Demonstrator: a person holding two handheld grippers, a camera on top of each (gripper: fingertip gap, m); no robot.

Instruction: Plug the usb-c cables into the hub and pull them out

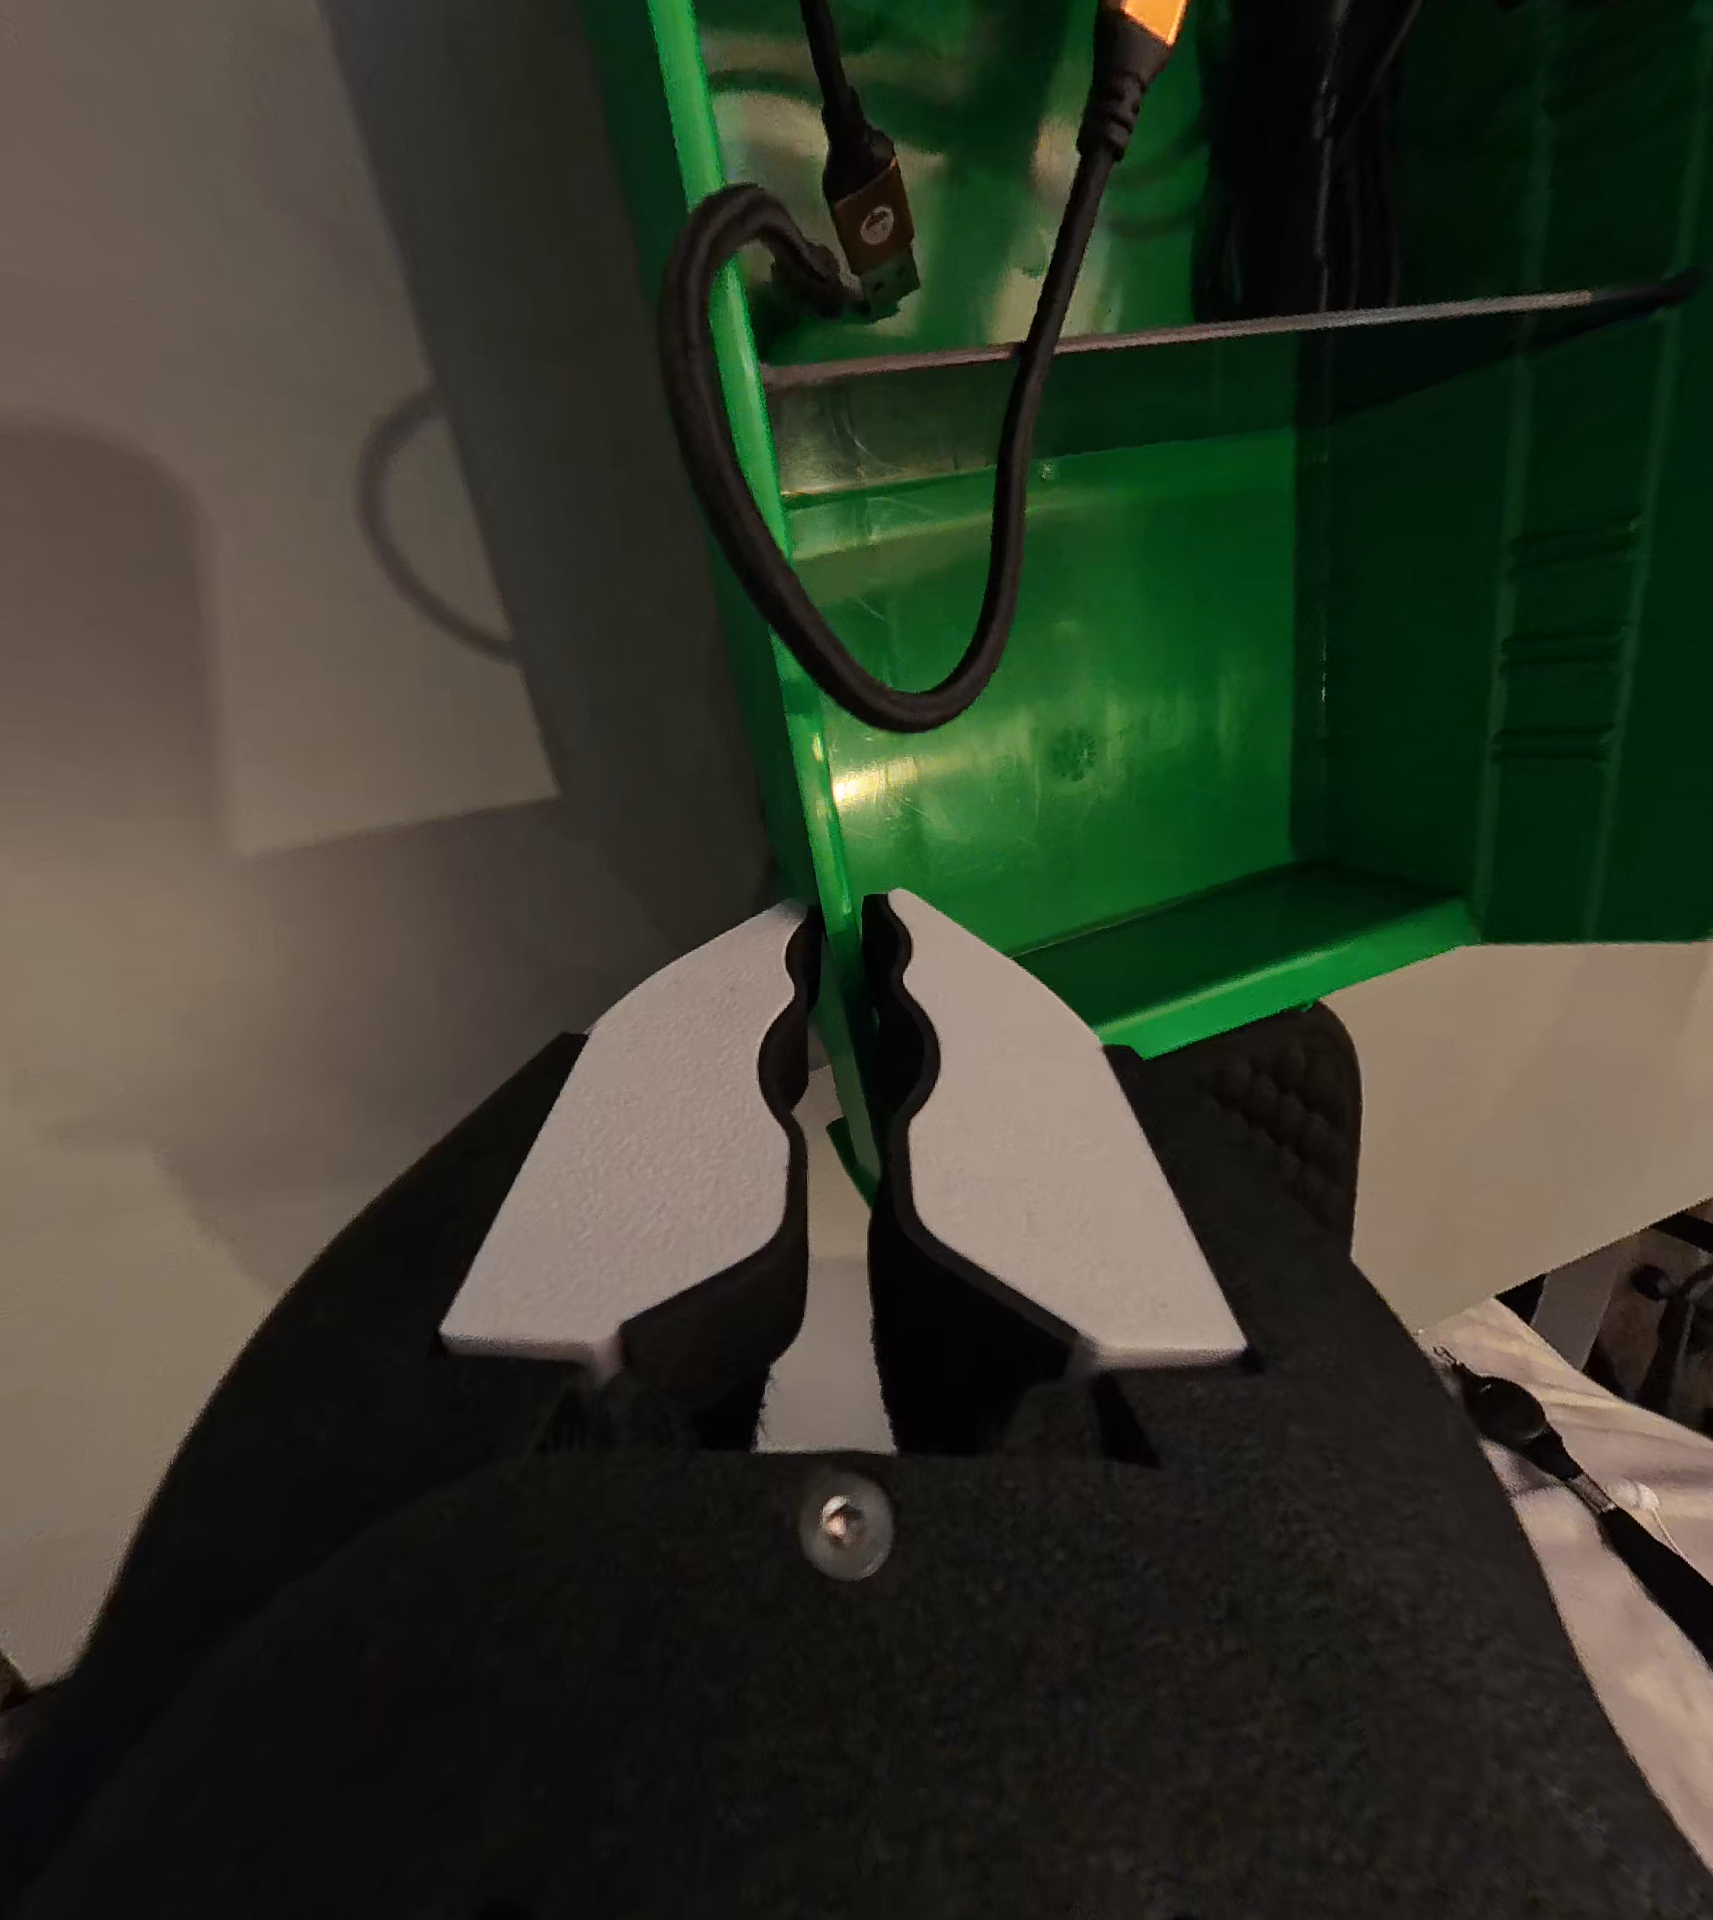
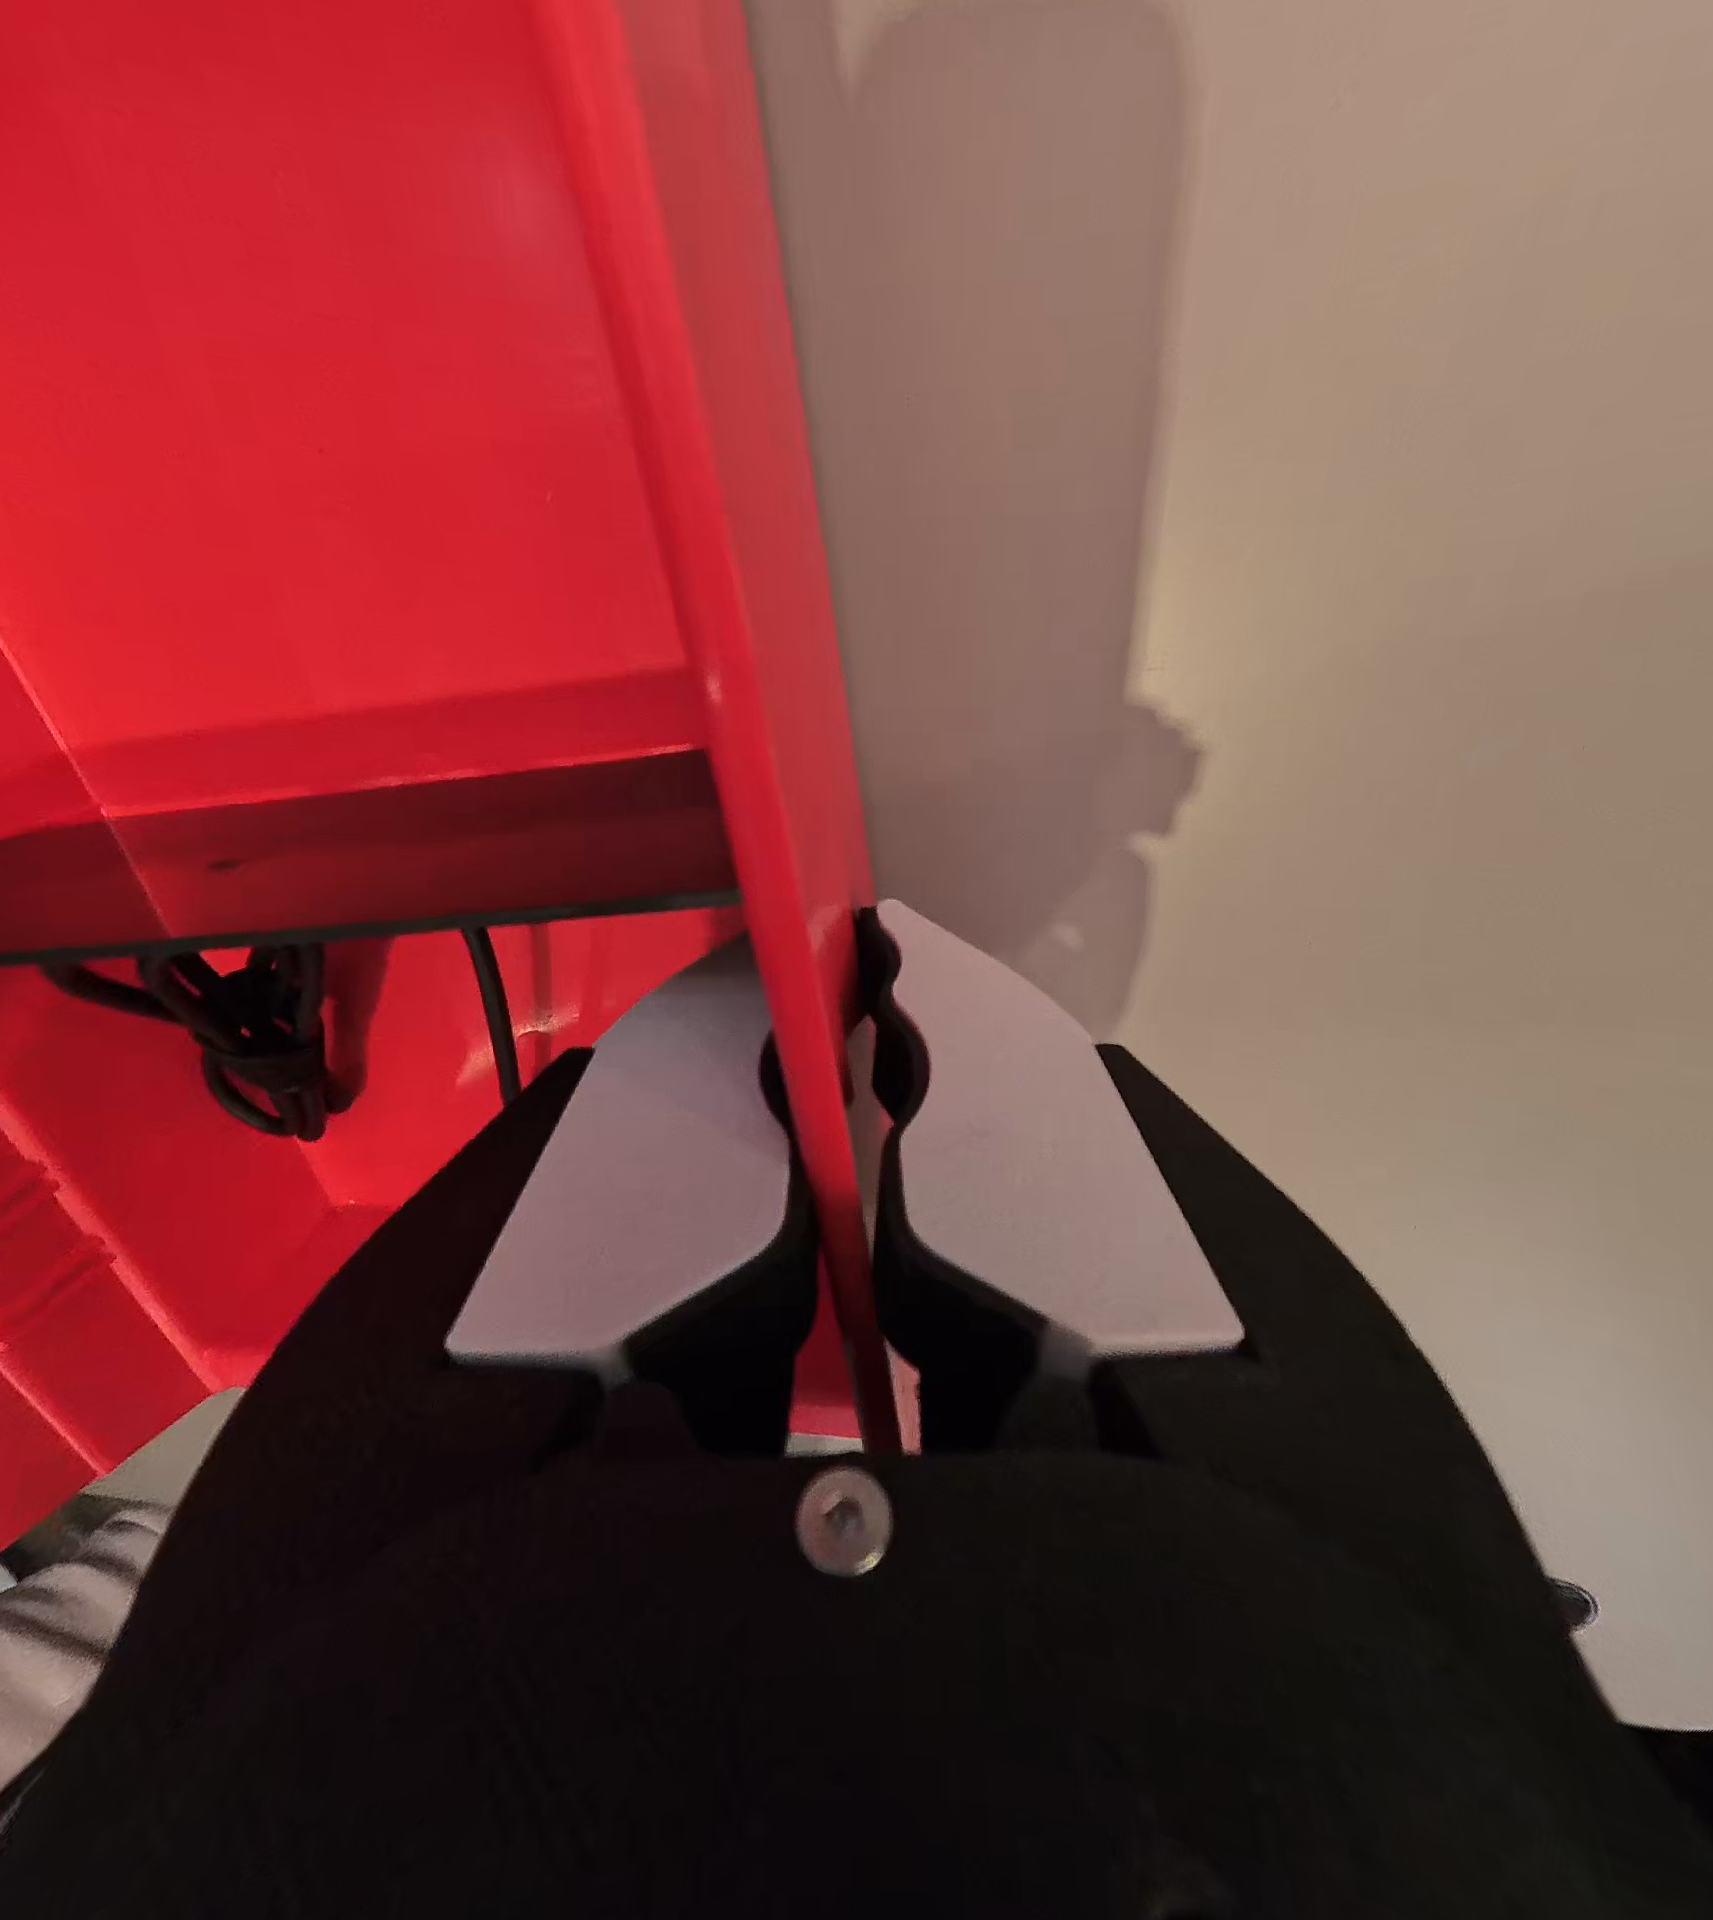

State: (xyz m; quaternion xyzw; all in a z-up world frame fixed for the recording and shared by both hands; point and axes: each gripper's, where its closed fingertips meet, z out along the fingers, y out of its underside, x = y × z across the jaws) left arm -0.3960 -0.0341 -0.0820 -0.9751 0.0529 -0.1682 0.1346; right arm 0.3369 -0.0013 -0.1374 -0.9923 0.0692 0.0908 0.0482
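My left gripper (image 1: pixel 839 914) is shut on the near left wall of a green bin (image 1: pixel 1143 727). A black braided cable (image 1: pixel 997 582) loops inside the bin and over its left rim, with a bronze plug (image 1: pixel 873 229) at one end and an orange plug (image 1: pixel 1138 42) at the top. My right gripper (image 2: pixel 831 935) is shut on the right wall of a red bin (image 2: pixel 312 468). A bundled black cable (image 2: pixel 260 1039) lies in the red bin's near compartment. No hub is in view.
A dark divider (image 1: pixel 1195 338) crosses the green bin, and more black cables (image 1: pixel 1351 156) lie beyond it. Another divider (image 2: pixel 312 914) crosses the red bin. Both bins rest on a white table (image 2: pixel 1454 623). White cloth (image 1: pixel 1662 1558) shows below the table edge. One gripper's finger ends stand about 75 centimetres off the other's.
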